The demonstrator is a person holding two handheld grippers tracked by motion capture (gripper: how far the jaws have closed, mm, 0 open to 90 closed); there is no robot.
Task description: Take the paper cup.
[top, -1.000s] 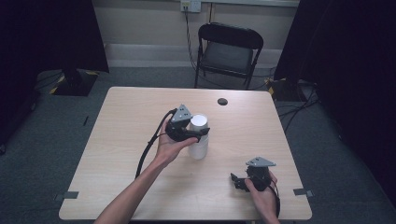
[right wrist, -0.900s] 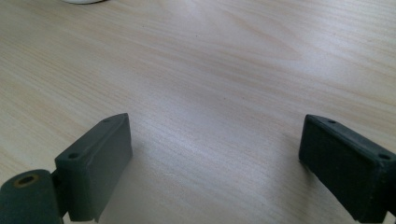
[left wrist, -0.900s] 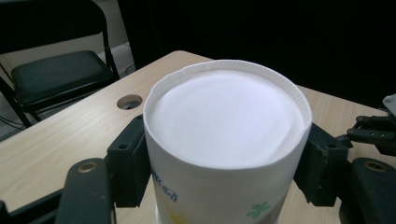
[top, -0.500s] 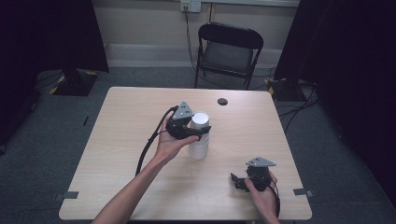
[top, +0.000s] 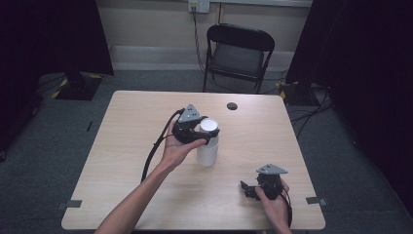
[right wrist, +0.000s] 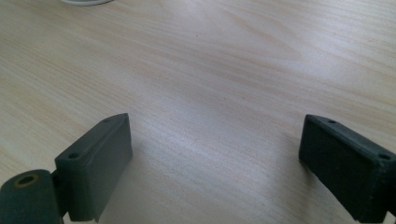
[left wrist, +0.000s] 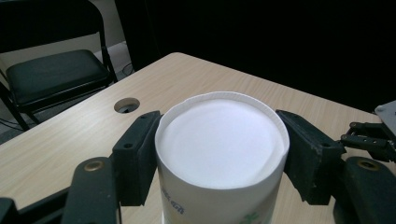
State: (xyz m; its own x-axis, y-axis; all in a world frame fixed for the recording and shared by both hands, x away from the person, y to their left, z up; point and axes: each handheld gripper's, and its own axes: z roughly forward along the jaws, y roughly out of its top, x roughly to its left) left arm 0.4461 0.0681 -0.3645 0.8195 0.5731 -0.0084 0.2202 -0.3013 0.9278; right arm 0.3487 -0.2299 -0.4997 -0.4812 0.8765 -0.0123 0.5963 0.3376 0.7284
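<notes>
One white cup [top: 208, 146], upright, long axis vertical, mid-bench [top: 126, 146]. Two claws: your left claw [top: 208, 134] just closed, pinching its rim; right claw [top: 249, 190] spread near the front right corner.

The left hand-held gripper [left wrist: 219, 140] has just closed on the white cup [left wrist: 219, 154] (upright) on the table [left wrist: 70, 140].

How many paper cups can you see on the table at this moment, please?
1. The white paper cup stands upside down near the middle of the table, with the left tool closed around its top end. No others are visible.
</notes>
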